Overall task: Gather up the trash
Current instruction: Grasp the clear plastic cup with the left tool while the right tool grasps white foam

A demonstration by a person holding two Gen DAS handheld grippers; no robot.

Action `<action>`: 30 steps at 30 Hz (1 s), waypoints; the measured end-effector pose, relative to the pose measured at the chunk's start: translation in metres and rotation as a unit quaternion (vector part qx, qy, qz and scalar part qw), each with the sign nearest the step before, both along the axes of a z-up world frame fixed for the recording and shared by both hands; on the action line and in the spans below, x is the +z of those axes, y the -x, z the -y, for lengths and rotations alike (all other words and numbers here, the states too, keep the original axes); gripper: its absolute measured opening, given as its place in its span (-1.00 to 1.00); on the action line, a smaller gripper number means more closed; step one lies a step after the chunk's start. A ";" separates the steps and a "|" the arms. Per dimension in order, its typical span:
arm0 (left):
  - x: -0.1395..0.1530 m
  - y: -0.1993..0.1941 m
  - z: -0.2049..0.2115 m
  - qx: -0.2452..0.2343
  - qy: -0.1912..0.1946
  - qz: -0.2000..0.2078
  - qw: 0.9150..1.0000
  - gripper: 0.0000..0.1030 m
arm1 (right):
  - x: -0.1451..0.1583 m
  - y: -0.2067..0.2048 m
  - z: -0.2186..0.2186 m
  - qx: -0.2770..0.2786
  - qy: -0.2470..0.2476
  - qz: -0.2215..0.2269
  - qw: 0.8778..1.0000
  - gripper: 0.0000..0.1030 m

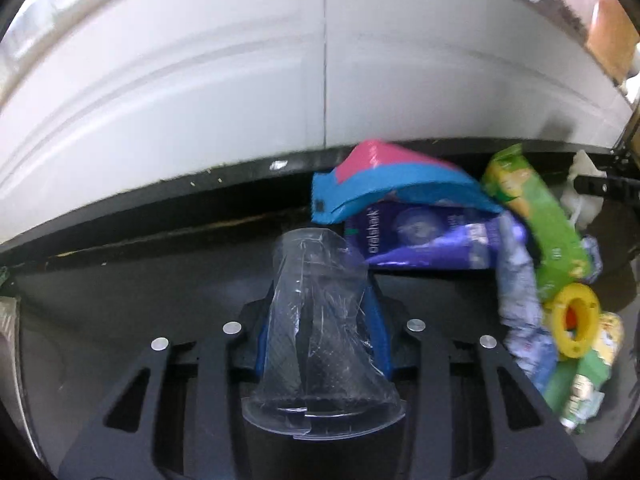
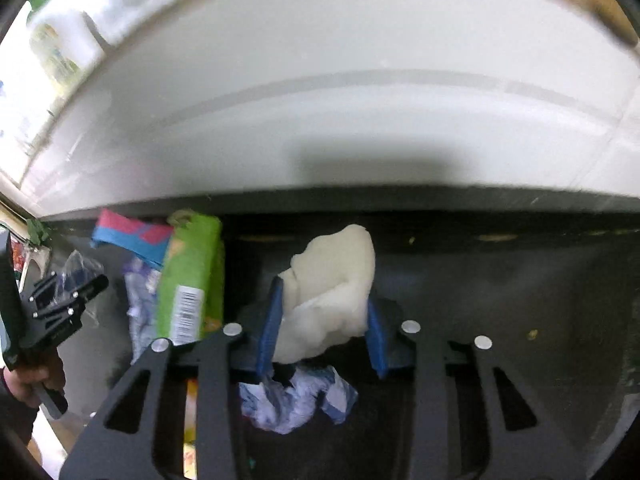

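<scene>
Over black bin [image 1: 120, 300], jaws pinch clear cup [image 1: 316, 320], white wad [image 2: 332, 292].

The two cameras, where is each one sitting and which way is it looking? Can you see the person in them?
Left wrist: sits on the left gripper, looking along its fingers at the crushed clear cup it holds; only gripper shows.
Right wrist: sits on the right gripper, looking at the white wad it holds; the person's left hand shows too.
Both see the green carton, the pink-and-blue pack and the white wall.

Green carton [image 1: 556, 240] print blurred, crumpled wrapper [image 2: 296, 400] partly hidden under fingers [image 2: 268, 328]
</scene>
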State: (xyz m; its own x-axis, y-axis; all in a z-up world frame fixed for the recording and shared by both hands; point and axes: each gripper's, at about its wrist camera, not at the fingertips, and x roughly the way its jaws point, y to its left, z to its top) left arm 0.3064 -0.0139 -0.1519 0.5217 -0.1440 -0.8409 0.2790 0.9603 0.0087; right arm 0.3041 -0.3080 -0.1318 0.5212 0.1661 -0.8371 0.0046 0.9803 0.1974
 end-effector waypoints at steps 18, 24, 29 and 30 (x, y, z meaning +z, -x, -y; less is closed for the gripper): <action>0.081 0.164 -0.005 0.036 0.005 0.034 0.999 -0.25 | 0.094 0.137 0.006 -0.015 0.022 0.071 0.997 -0.32; 0.084 0.213 -0.004 0.032 0.004 0.035 0.999 -0.25 | 0.083 0.188 -0.012 -0.012 0.018 0.057 0.998 -0.32; 0.091 0.231 -0.008 0.033 0.002 0.043 0.999 -0.25 | 0.087 0.208 -0.024 -0.009 0.015 0.063 0.998 -0.32; 0.093 0.234 -0.010 0.036 0.001 0.045 0.998 -0.25 | 0.090 0.210 -0.027 -0.006 0.012 0.066 0.998 -0.32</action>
